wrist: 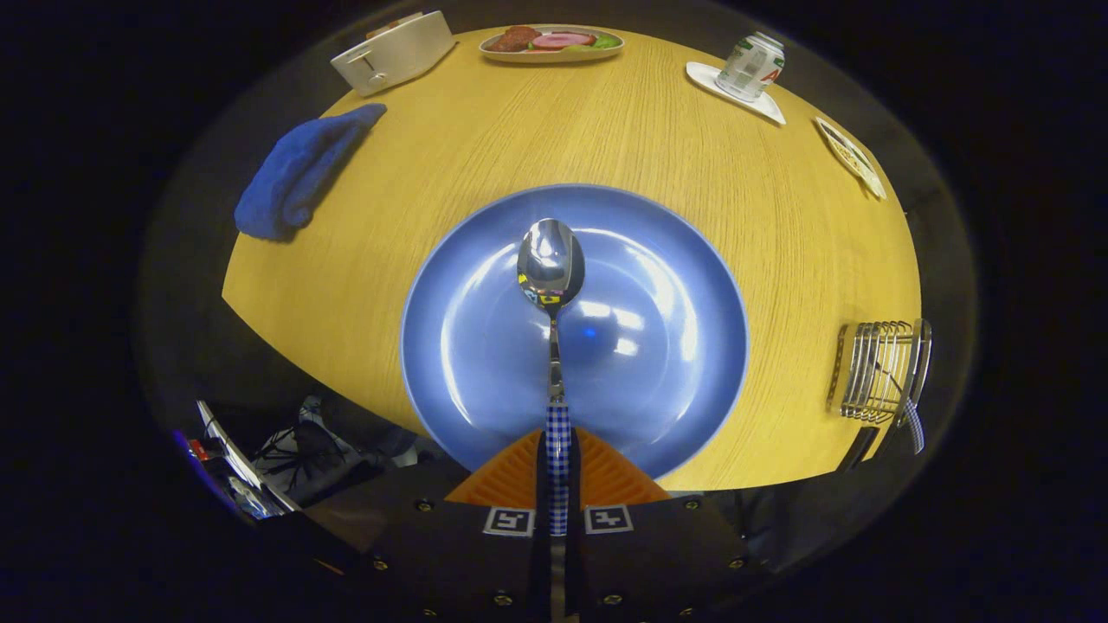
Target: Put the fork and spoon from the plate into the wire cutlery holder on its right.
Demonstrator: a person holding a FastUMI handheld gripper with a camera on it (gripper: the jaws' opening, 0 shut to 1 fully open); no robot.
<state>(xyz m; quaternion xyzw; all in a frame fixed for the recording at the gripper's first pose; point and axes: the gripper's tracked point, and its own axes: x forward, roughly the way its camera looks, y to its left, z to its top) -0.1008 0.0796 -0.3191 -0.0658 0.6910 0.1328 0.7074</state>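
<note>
The claw [558,459] is clamped on the spoon [551,268] – bowl out over the blue plate [675,346]; wire cutlery holder [879,372] stands near the worktop [606,130] edge.

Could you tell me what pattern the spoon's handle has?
Blue-and-white check, on the spoon handle in the gripper view.

Checked-handle spoon [551,294] over blue plate [485,346] — wire holder [879,372] to its right.
</note>
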